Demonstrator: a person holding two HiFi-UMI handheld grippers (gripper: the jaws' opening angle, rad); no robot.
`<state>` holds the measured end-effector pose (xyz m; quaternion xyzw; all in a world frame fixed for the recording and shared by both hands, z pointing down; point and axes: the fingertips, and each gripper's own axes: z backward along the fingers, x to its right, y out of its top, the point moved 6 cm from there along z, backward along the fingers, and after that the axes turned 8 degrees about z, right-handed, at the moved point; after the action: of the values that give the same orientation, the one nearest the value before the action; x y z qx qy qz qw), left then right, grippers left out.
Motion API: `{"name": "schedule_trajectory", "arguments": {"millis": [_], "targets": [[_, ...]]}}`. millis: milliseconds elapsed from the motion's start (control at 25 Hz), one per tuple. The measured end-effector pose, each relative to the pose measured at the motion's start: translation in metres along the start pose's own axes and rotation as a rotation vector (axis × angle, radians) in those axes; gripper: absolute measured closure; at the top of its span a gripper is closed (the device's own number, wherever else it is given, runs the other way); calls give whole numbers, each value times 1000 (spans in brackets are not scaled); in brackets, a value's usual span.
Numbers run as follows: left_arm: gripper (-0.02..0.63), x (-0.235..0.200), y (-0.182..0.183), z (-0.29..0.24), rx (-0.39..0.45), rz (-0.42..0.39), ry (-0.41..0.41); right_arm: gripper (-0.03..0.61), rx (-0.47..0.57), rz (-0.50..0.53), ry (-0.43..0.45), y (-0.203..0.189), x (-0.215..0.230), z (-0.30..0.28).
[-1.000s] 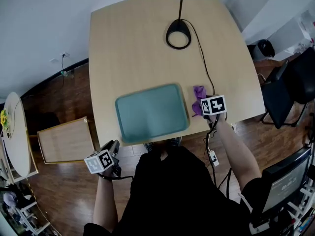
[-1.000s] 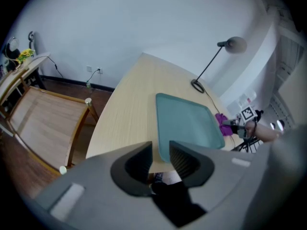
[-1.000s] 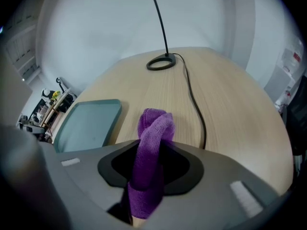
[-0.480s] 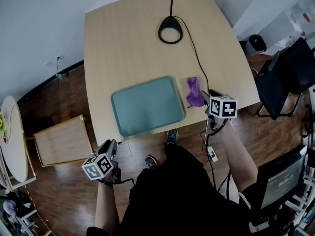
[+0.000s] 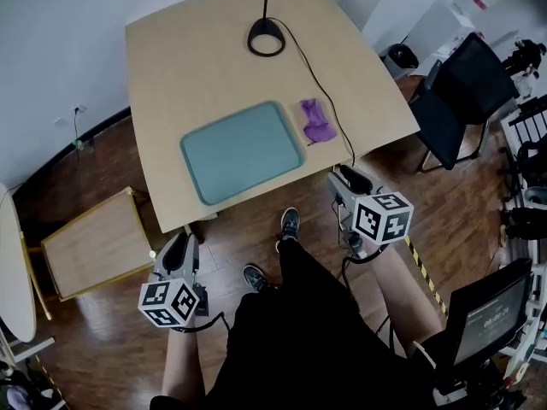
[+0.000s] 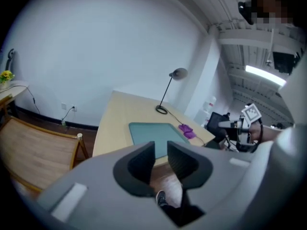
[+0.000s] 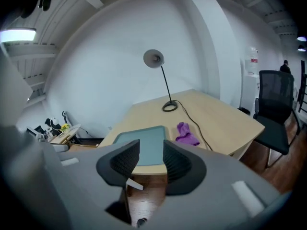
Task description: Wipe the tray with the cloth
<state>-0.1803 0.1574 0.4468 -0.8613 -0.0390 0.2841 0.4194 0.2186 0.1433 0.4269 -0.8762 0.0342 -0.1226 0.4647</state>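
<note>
The teal tray [image 5: 242, 150] lies flat near the front edge of the wooden table [image 5: 197, 67]. The purple cloth [image 5: 317, 120] sits crumpled on the table just right of the tray, with nothing touching it. My right gripper [image 5: 344, 178] hangs off the table's front right edge, clear of the cloth. Its jaws have just been closing and nothing is between them. My left gripper [image 5: 178, 244] is over the floor, in front of the table's left corner. Its jaws have also just been closing on nothing. Both gripper views show the tray [image 6: 152, 132] [image 7: 144, 135] and the cloth [image 6: 187, 130] [image 7: 184, 134] beyond empty jaws.
A black desk lamp [image 5: 266, 38] stands at the table's far side, and its cable [image 5: 320, 88] runs past the cloth and over the front edge. A black office chair [image 5: 457, 88] is at the right. A low wooden side table [image 5: 85, 242] is at the left.
The right gripper, at the cloth a second ago, has drawn back off the table and risen. The left gripper has risen too. The person has backed away from the table.
</note>
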Motion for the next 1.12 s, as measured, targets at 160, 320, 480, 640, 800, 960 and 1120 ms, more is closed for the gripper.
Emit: {"name": "schedule_trajectory", "arguments": {"millis": [160,320,480,640,800,960,1120], "targets": [[511,12,-19,27,-23,5,-5,422,54,-8,20,-1,-32,39],[511,40,-10,50,75,-18,4,422,146,77,37,7,-48,68],[520,89,9,60,219,-93,10,425,236,132,87,14,-50,84],[528,135,29,64,312,-209,32,439,346,174,111,24,-53,101],[529,145,30,75,375,-249,94,453,396,201,135,22,-57,105],[529,146,23,82,361,-229,111,453,409,214,141,20,-57,109],[532,144,21,86,370,-220,123,453,416,230,151,23,-57,109]]}}
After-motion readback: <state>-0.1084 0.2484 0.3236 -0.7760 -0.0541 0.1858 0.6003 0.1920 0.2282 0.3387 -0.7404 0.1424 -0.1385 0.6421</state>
